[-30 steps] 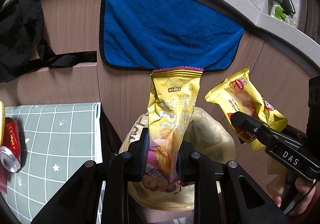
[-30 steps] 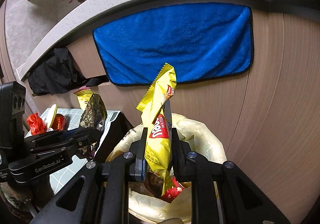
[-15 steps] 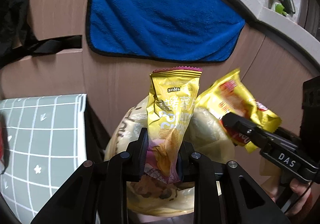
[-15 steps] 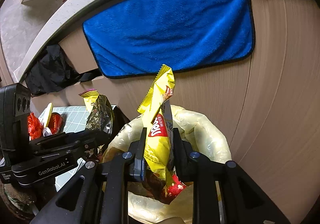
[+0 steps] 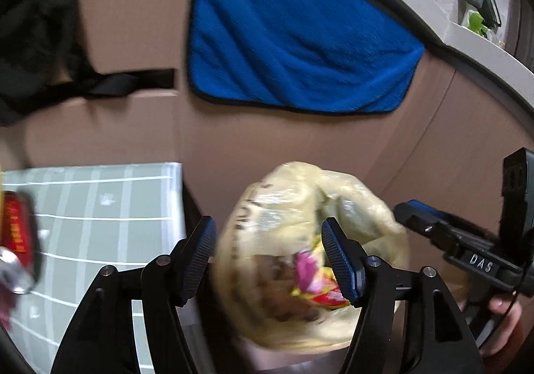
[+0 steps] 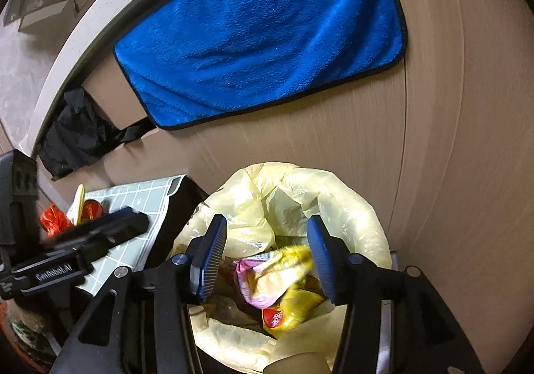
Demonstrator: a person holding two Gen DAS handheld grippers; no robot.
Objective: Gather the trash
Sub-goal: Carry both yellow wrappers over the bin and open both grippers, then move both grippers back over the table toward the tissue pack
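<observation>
- The yellow snack bags (image 6: 283,280) lie down inside the bin bag (image 6: 337,194).
- My right gripper (image 6: 267,254) and left gripper (image 5: 270,257) are both wide open, holding nothing.
- I should lift straight up so I don't snag the bag.
- More trash (image 6: 53,220) waits on the checked mat (image 5: 100,207).

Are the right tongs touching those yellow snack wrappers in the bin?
Apart. Right wrist view: the right tongs are open, the crumpled yellow snack wrappers lying loose below.

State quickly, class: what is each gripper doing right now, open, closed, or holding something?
Left gripper: open, holding nothing, above the trash bag.
Right gripper: open, holding nothing; snack wrappers lie in the bag below.
</observation>
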